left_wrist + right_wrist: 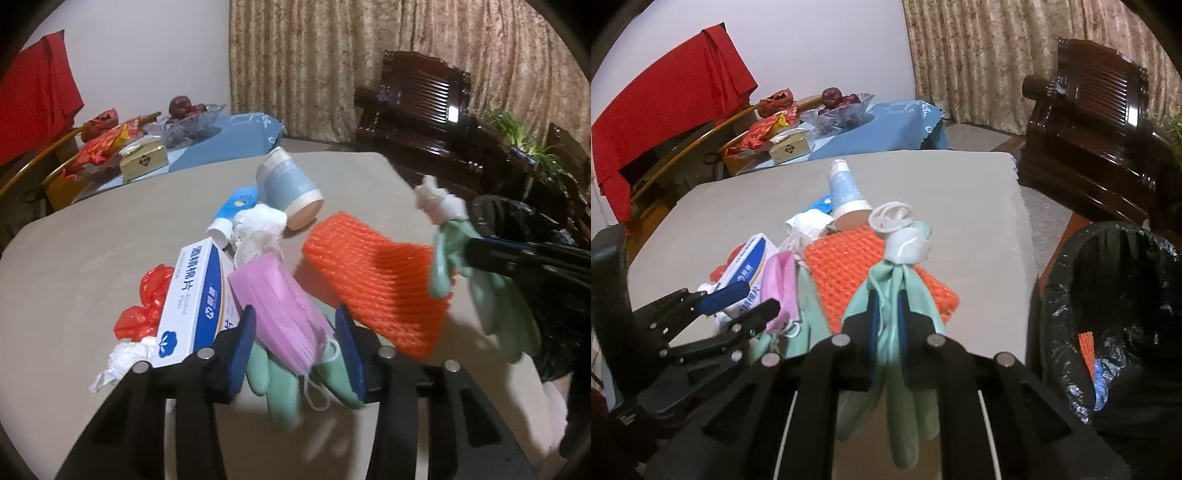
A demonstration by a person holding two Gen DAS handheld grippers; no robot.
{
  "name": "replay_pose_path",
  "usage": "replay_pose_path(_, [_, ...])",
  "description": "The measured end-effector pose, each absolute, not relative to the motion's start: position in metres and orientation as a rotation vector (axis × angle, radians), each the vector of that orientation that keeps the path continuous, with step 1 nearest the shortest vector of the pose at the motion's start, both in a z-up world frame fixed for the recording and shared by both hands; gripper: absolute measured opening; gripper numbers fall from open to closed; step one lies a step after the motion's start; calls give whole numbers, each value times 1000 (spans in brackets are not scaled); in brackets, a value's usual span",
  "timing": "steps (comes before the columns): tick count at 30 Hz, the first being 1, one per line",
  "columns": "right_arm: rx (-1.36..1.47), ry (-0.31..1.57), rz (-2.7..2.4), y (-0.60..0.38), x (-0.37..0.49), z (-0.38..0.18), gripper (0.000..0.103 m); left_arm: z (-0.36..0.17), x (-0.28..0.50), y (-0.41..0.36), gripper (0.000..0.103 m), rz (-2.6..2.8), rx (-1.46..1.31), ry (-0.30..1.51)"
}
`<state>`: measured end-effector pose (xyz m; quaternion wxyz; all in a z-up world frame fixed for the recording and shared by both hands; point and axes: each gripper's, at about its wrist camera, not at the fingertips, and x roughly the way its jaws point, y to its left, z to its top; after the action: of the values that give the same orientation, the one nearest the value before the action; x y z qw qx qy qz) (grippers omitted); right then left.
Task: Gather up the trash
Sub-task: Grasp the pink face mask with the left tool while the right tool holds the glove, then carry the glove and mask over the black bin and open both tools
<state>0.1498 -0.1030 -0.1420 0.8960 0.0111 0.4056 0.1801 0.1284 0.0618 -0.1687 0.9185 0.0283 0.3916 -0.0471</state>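
Beige surface (92,240) carries trash: pink mask (284,314) between left tongs (295,347), white-blue box (195,302) and red wrapper (144,306) just left, orange foam net (376,284) right, blue paper cup (291,188) on its side beyond.

Light: dim, warm indoor light, from above.
Shadows: soft, under the orange foam net (380,284).
Blur: hanging green glove (897,391) smeared.
Edges: strong fisheye bending, dark corner vignette.
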Motion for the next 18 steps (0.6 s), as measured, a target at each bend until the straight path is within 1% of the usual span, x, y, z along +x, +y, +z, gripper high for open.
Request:
replay_pose_path(4, [26, 848, 371, -106, 151, -145, 9, -180, 142, 63, 36, -44, 54, 839])
replay_pose_path(6, [19, 850, 369, -106, 151, -147, 9, -186, 147, 65, 27, -30, 46, 862])
replay_pose_path(7, [16, 850, 369, -105, 151, -147, 9, -186, 148, 65, 25, -28, 49, 858])
replay_pose_path(8, [14, 851, 368, -105, 151, -147, 9, -186, 148, 65, 21, -30, 55, 852])
replay_pose_path(9, [15, 852, 368, -105, 151, -147, 9, -186, 148, 65, 13, -42, 57, 850])
replay_pose_path(11, [23, 850, 367, -106, 150, -146, 9, -186, 147, 66, 8, -52, 46, 846])
replay_pose_path(14, [32, 835, 368, -106, 149, -141, 9, -176, 140, 71, 5, -56, 20, 817])
replay_pose_path(18, [37, 804, 370, -107, 144, -129, 10, -150, 128, 72, 4, -68, 24, 750])
